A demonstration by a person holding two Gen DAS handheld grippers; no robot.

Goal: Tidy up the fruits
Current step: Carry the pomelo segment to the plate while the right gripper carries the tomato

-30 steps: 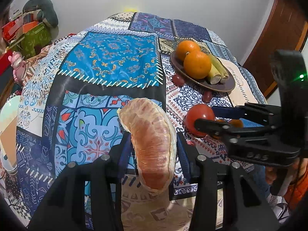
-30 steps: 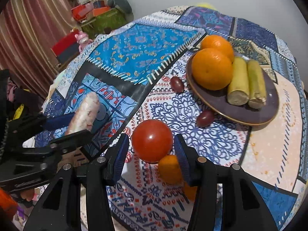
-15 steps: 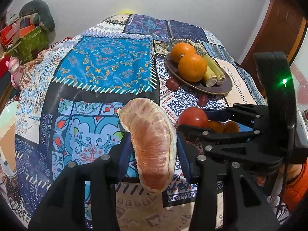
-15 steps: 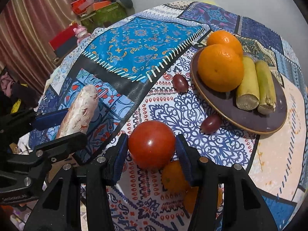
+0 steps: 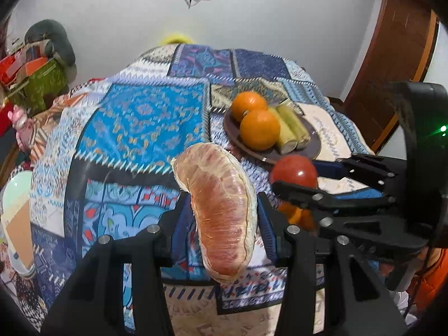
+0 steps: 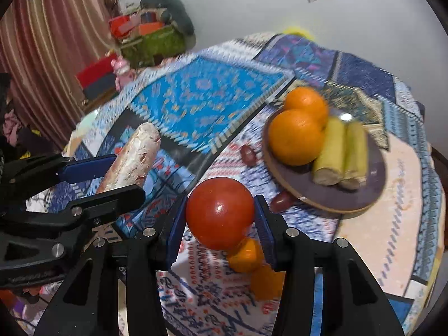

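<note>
My left gripper (image 5: 221,218) is shut on a peeled pomelo segment (image 5: 221,210), held above the patterned tablecloth; the segment also shows in the right wrist view (image 6: 131,156). My right gripper (image 6: 221,224) is shut on a red tomato (image 6: 219,212), which also shows in the left wrist view (image 5: 294,170), level with the segment and to its right. A brown plate (image 6: 364,196) ahead holds two oranges (image 6: 296,137) and two yellow-green stalk pieces (image 6: 338,151). Small orange fruits (image 6: 246,254) lie on the cloth below the tomato.
Two dark red dates (image 6: 247,151) lie on the cloth beside the plate. A round table with a patchwork cloth (image 5: 145,123) fills the view. A green box with clutter (image 5: 36,81) and a wooden door (image 5: 392,64) stand beyond it.
Both grippers have lifted and tilted up while holding their fruit, so more wall shows. The plate now sits closer ahead in both views. The right gripper has come nearer the left.
</note>
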